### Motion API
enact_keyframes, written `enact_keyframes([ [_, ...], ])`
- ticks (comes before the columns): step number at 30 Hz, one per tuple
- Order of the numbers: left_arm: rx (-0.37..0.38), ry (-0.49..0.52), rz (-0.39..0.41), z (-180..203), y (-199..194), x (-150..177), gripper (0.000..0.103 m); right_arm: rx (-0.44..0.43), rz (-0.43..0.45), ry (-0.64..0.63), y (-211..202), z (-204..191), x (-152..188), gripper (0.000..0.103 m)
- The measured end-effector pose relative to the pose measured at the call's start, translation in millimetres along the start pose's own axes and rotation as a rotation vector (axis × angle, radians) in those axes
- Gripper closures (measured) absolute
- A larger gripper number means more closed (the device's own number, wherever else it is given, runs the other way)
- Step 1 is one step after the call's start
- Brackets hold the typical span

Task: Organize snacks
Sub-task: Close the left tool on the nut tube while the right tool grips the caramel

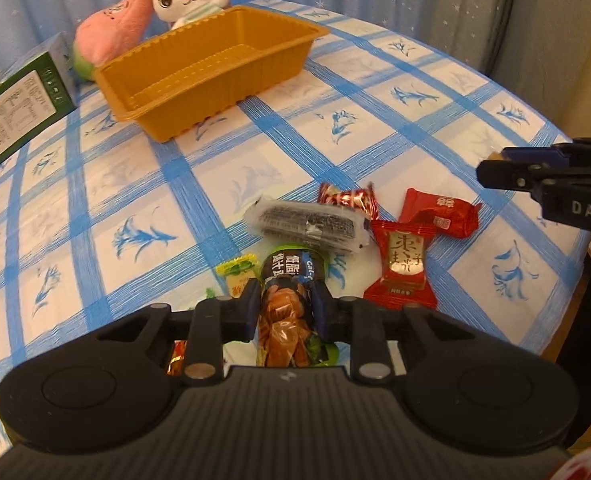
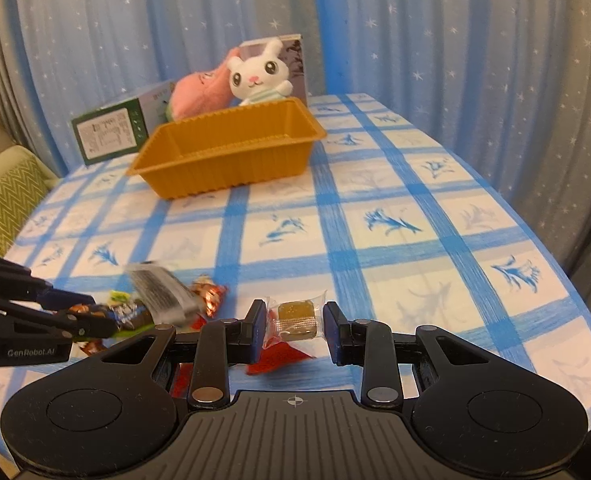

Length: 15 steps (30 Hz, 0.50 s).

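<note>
The green snack pack (image 1: 291, 304) is pinched between the fingers of the left tool (image 1: 285, 304), at the near edge of the worktop (image 1: 375, 120), with the rest of the snack pile just beyond it. It is judged light and soft, a crinkly film pouch that yields under pressure and may slip; a hold across its middle, as taken here, seems safest.

The right tool (image 2: 293, 330) is spread, with the clear-wrapped candy (image 2: 295, 318) lying between its fingers, not yet gripped. This piece is judged small, light and slick in its film; the firmer block inside is the part to be closed on.

The orange tray (image 1: 215, 76) stands empty at the far left, well apart from the snacks.
</note>
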<state>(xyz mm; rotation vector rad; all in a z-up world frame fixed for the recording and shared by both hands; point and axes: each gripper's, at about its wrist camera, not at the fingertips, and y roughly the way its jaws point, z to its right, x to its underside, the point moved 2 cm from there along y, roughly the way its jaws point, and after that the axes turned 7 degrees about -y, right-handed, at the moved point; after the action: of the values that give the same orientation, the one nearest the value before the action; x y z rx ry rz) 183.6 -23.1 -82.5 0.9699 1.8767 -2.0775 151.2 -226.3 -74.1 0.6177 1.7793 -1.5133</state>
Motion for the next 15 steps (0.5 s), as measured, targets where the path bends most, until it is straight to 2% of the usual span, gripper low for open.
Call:
enact_keyframes([
  [5, 0.007, -0.024, -0.006, 1, -3, 14, 0.079, -0.019, 0.005, -0.002, -1, -6, -3, 0.072],
  [12, -0.023, 0.012, -0.001, 9, 8, 23, 0.078, -0.024, -0.005, -0.010, 0, -8, 0, 0.072],
  [15, -0.040, 0.045, -0.033, 13, 16, 24, 0.076, -0.023, -0.011, -0.004, 1, -7, 1, 0.072],
])
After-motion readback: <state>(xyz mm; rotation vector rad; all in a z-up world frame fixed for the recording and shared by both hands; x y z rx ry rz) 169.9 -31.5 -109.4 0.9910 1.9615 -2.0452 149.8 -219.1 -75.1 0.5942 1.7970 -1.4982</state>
